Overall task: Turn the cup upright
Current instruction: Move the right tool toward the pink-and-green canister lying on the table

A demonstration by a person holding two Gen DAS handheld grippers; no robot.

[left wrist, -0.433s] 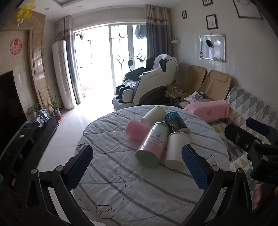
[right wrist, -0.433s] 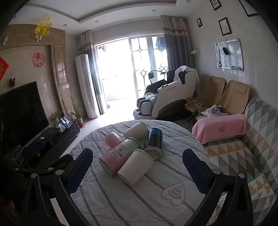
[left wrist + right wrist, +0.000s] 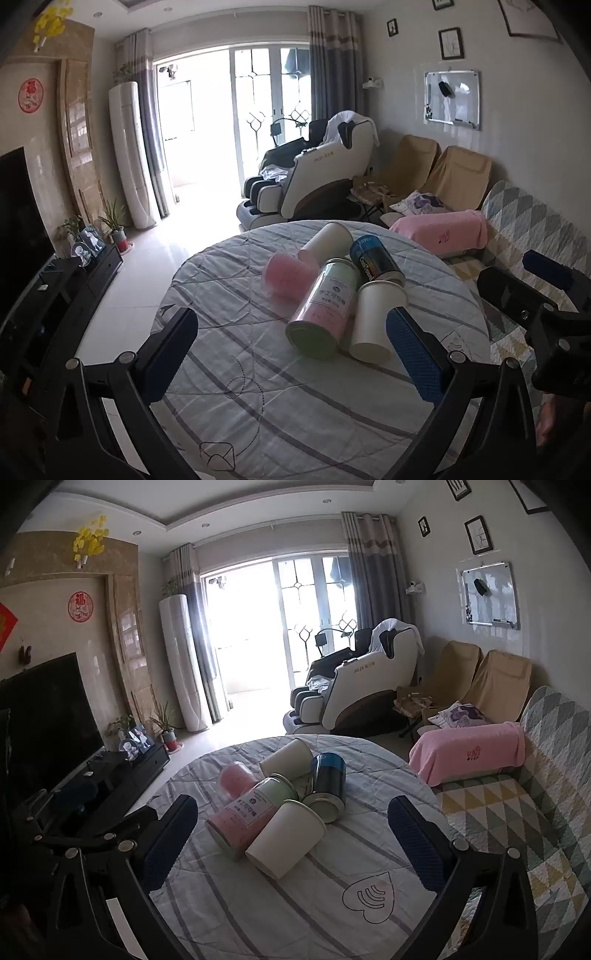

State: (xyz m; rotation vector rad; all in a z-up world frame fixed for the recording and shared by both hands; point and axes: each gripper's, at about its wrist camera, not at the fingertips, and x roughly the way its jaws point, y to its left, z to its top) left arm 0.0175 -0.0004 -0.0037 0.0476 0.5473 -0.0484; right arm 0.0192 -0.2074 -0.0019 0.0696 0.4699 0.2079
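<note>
Both grippers — left gripper [image 3: 291,350] and right gripper [image 3: 291,834] — hang spread wide and empty above the round table [image 3: 258,923]. The nearest white paper cup [image 3: 286,840] lies on its side among tins, touching the pink-and-green tin [image 3: 251,812]. It looks light and crushable — best pinched gently across its mid-wall.

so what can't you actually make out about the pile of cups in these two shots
- Pink cup: blurred in the left wrist view, half hidden behind the pink-and-green can in the right wrist view; which end is open is unclear.
- Far white cup: its lower end is hidden by the cans in both views.
- Can label text: too small.
- Near white cup: whether it is empty stays unseen.
</note>
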